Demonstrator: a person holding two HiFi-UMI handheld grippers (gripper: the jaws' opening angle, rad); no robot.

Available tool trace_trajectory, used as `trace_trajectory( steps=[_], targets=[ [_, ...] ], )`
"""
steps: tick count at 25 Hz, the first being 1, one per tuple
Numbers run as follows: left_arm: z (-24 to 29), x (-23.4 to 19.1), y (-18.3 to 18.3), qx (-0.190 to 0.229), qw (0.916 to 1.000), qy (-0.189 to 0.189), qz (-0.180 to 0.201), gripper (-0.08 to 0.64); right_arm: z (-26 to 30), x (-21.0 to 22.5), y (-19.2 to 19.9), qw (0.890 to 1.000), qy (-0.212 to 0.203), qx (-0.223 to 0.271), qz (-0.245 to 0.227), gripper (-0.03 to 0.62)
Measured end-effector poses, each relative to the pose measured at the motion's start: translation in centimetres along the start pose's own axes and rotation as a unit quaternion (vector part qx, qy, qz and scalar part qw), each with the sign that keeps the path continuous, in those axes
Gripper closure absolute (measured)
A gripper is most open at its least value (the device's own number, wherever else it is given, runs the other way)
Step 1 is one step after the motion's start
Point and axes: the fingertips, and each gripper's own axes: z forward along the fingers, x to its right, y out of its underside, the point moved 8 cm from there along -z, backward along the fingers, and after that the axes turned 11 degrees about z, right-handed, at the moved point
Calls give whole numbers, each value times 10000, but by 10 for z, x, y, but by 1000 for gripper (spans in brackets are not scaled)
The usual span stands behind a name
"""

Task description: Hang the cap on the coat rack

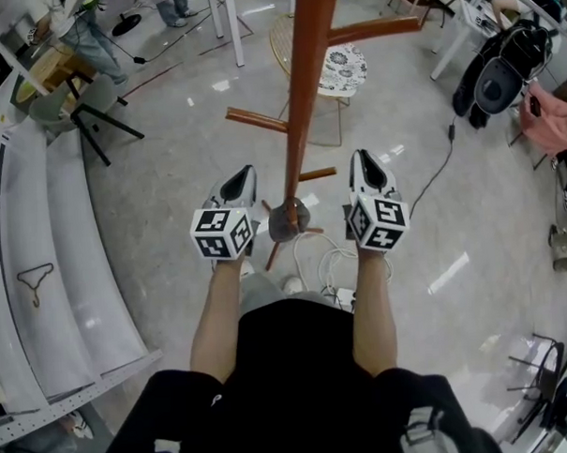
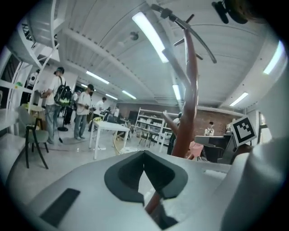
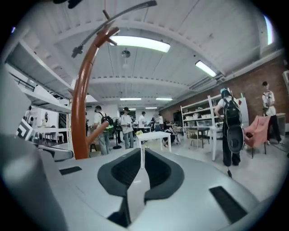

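Observation:
The brown wooden coat rack (image 1: 305,79) rises straight in front of me, with pegs branching left and right. Low on its pole, between my two hands, sits a rounded grey thing (image 1: 288,221) that looks like the cap. My left gripper (image 1: 242,174) is just left of the pole and my right gripper (image 1: 363,159) just right of it, both pointing forward. In the left gripper view the pole (image 2: 187,113) stands right of the jaws, whose tips meet on nothing. In the right gripper view the pole (image 3: 81,113) curves up at left, and those jaws also stand together, holding nothing.
A wire chair with a patterned cushion (image 1: 342,68) stands behind the rack. Curved white shelving (image 1: 70,277) with a hanger (image 1: 34,279) runs along the left. White cables (image 1: 332,261) lie by the rack's feet. A black bag (image 1: 497,75) and a pink garment (image 1: 553,120) are at right.

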Motion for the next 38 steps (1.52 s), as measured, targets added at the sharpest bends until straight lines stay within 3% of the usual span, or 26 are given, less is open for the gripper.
trace_trajectory(
  steps=[5,13,23,38],
  targets=[
    [-9,25,-57,483,9980,-88,388,560,-11,-35,-41,9969,-609,463,-198,595],
    [-33,52,-118,1012,9927,-389,536,560,-27,-82,-83,9890,-1220,761,-358,597],
    [-35,42,-115,1008,9922,-483,555,560,-30,-85,-78,9900,-1255,563,-314,597],
    [-27,44,-115,963,9928,-280,655,560,-21,-85,-83,9872,-1477,561,-223,597]
  ],
)
